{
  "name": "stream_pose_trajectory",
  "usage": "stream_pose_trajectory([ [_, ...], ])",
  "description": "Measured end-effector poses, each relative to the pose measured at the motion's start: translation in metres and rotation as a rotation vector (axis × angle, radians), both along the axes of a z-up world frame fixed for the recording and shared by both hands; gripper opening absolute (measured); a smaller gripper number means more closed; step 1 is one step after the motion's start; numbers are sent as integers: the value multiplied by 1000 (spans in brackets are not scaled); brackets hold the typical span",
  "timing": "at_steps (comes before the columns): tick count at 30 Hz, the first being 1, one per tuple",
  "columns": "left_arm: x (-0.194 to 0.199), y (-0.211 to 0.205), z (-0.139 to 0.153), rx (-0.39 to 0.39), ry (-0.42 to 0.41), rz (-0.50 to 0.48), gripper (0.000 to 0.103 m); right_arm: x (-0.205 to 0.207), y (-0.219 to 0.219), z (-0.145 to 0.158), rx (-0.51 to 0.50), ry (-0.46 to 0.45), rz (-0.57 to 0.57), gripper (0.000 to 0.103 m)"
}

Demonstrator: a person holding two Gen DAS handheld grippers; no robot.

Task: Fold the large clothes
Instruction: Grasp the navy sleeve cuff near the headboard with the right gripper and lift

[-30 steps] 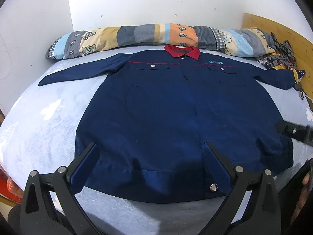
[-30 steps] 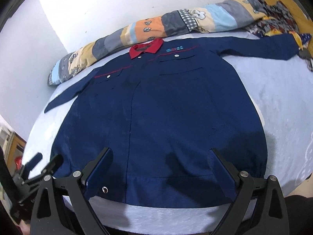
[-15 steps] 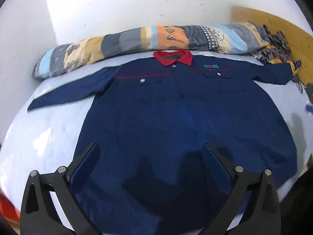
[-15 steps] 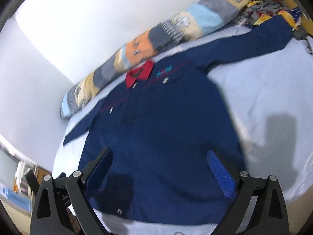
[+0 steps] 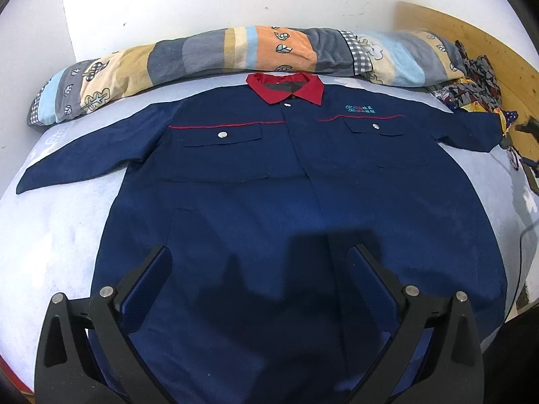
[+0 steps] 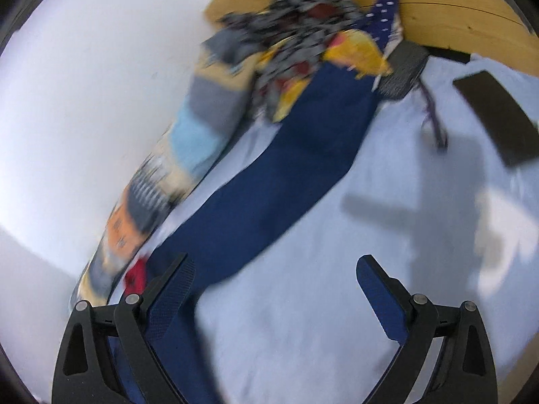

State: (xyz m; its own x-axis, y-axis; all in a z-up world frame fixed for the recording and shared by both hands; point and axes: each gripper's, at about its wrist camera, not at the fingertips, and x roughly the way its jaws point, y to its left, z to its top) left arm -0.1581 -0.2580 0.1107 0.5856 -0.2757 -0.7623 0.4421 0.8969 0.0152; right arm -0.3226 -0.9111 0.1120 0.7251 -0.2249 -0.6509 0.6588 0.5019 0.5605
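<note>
Above the jacket's lower body, the left tongs hang spread and empty, having climbed from the hem toward the chest within the last second. The navy jacket lies flat, face up on the bed, its red collar just below the patchwork bolster, both sleeves stretched out sideways.

From the right wrist, the change is bigger: the right tongs, spread and gripping nothing, have swung away from the hem to the far sleeve, whose cuff ends beside the heap of patterned cloth. Likely that sleeve gets folded inward first; no grasp is made yet.
</note>
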Motion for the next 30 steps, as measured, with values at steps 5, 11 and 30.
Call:
stream_pose_trajectory([
  [5,6,-2,-3,0,-3,-3,103,26,-77,-29,54,-30,-95,95],
  [11,3,-8,-2,4,-43,-42,103,65,-127,-60,18,63,-126,74],
  [30,-5,-15,2,-16,-52,-68,103,73,-82,4,-210,-69,3,13],
])
